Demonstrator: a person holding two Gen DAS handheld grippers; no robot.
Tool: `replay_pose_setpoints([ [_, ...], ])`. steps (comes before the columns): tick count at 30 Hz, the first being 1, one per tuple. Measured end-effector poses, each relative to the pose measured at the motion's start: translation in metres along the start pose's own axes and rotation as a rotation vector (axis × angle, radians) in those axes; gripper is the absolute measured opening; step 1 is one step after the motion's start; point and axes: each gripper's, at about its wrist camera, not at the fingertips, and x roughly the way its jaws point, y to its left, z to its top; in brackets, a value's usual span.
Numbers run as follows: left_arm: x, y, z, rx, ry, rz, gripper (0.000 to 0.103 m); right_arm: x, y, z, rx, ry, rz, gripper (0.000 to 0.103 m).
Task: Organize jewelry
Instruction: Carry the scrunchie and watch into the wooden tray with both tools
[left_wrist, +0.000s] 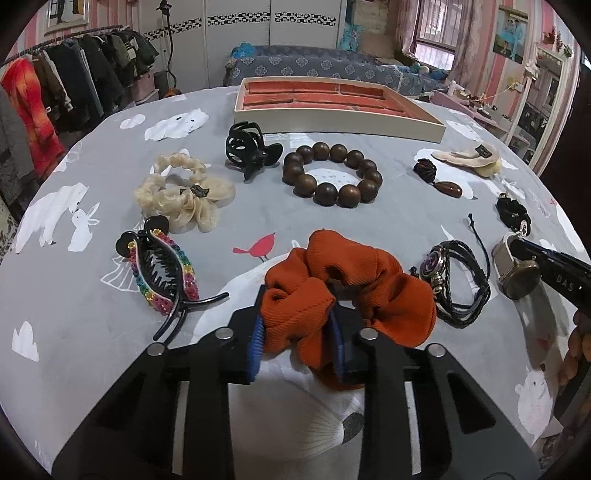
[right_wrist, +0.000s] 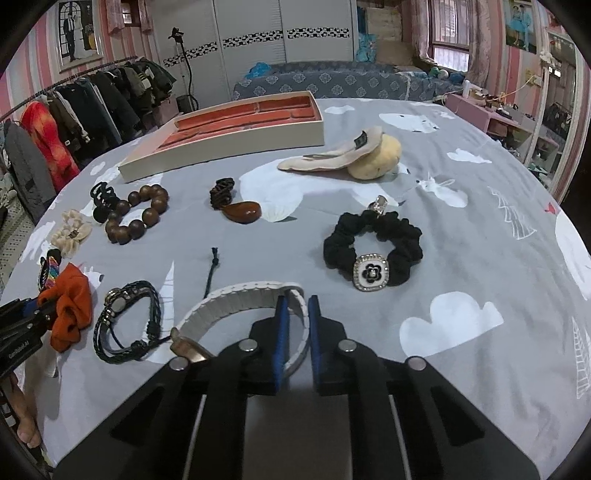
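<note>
The left hand-held gripper (left_wrist: 299, 332) pinches the soft, light scrunchie (left_wrist: 347, 291) at one fold, while the right hand-held gripper (right_wrist: 296, 332) clamps the stiffer watch (right_wrist: 236, 306) strap.

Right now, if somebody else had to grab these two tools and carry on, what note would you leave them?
Left gripper: shut on the orange scrunchie, near the table's front edge.
Right gripper: pads on either side of the white watch strap; whether it is gripped, I cannot tell.
Jewelry tray: at the far side, nothing visible in it.
Still on the cloth: wooden bead bracelet, black claw clip, cream scrunchie, rainbow clip, braided bracelet, black scrunchie, brown pendant.
Done: nothing sorted. Left: everything.
</note>
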Motion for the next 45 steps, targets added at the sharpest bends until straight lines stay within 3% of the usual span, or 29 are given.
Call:
replay_pose_setpoints([
  [13,-0.017,-0.003,0.018,0.022,-0.080,-0.033,0.018,-0.018,0.001,0.019,-0.008,-0.113,0.056,0.007],
  [19,-0.027,-0.002,0.054,0.018,-0.140,-0.030,0.018,-0.022,0.003,0.046,-0.019,-0.170,0.074,0.008],
  [24,-0.027,-0.003,0.101,0.023,-0.180,-0.024,0.018,-0.022,0.009,0.093,-0.030,-0.223,0.082,0.008],
  [31,0.008,0.002,0.194,0.009,-0.190,-0.003,0.018,0.004,0.018,0.171,-0.027,-0.262,0.091,0.008],
  [36,0.049,-0.004,0.255,0.015,-0.190,-0.002,0.018,0.052,0.025,0.236,0.019,-0.243,0.089,0.008],
  [40,0.103,-0.007,0.292,0.016,-0.127,0.001,0.018,0.099,0.026,0.274,0.067,-0.202,0.099,0.008],
  [45,0.167,-0.007,0.324,0.029,-0.039,0.025,0.018,0.155,0.030,0.300,0.069,-0.148,0.052,0.008],
])
